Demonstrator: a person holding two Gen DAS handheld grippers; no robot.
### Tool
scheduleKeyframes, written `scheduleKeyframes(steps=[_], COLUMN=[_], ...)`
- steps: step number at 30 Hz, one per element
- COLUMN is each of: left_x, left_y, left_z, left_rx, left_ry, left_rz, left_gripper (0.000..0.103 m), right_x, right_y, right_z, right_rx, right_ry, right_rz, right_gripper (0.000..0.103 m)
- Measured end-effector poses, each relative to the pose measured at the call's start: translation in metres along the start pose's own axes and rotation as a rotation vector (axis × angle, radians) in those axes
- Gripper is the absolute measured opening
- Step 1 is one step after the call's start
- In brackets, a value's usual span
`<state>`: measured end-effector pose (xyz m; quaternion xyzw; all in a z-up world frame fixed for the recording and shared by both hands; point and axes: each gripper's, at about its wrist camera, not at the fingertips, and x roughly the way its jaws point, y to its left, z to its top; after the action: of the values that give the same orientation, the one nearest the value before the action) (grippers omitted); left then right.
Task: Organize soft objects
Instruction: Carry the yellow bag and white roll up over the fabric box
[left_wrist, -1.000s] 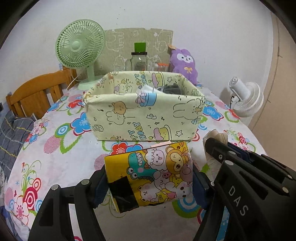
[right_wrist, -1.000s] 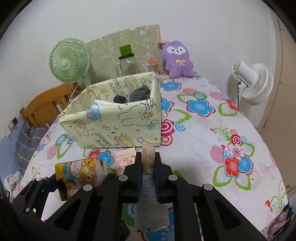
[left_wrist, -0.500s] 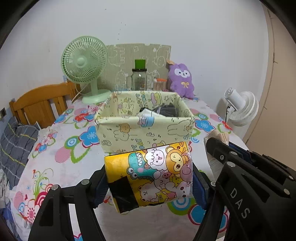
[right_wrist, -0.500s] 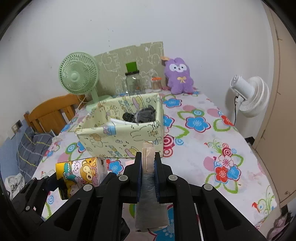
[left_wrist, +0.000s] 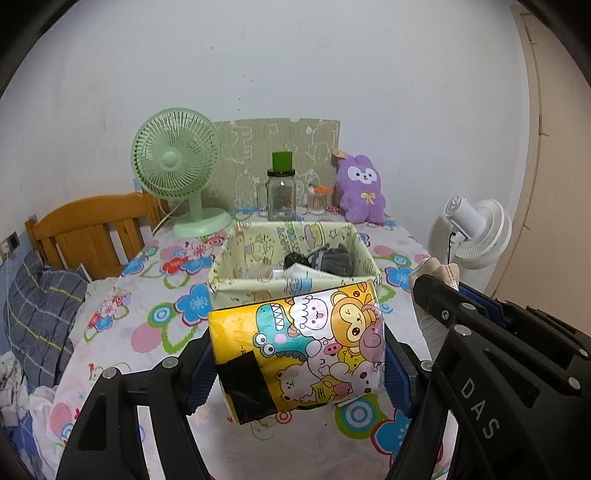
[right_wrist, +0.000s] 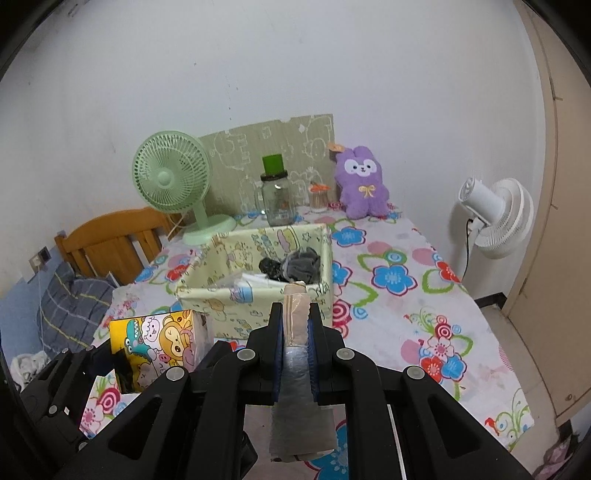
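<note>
My left gripper (left_wrist: 297, 365) is shut on a yellow cartoon-print tissue pack (left_wrist: 299, 343) and holds it in the air, in front of the pale green fabric storage box (left_wrist: 258, 291). The pack also shows in the right wrist view (right_wrist: 159, 343). My right gripper (right_wrist: 295, 325) is shut on a flat beige and grey packet (right_wrist: 295, 354), held upright above the table in front of the box (right_wrist: 221, 295). The box holds dark grey cloth (right_wrist: 299, 266) and white items. The right gripper reaches into the left wrist view (left_wrist: 436, 291).
A green desk fan (left_wrist: 177, 173), a glass jar (left_wrist: 280, 195), a small cotton-swab jar (left_wrist: 317, 197) and a purple plush bunny (left_wrist: 362, 192) stand at the table's back. A white fan (right_wrist: 498, 218) is off the right edge. A wooden chair (left_wrist: 88, 232) is on the left.
Both grippers have risen with their loads. The box now sits lower and farther in both views, and its inside shows more.
</note>
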<state>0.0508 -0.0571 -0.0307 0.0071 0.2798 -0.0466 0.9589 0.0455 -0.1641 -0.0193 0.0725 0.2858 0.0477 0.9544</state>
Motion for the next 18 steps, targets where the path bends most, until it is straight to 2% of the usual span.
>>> scheduleKeyframes(steps=[18], left_x=[-0.012], left_y=[0.006], left_z=[0.029], left_rx=[0.024], left_ry=[-0.061], left_rz=[-0.001], left_gripper=[0.077], right_x=[-0.015], right_y=[0.013], right_z=[0.029], right_rx=[-0.02], right_ry=[-0.053], right_rz=[-0.004], right_gripper=[0.014])
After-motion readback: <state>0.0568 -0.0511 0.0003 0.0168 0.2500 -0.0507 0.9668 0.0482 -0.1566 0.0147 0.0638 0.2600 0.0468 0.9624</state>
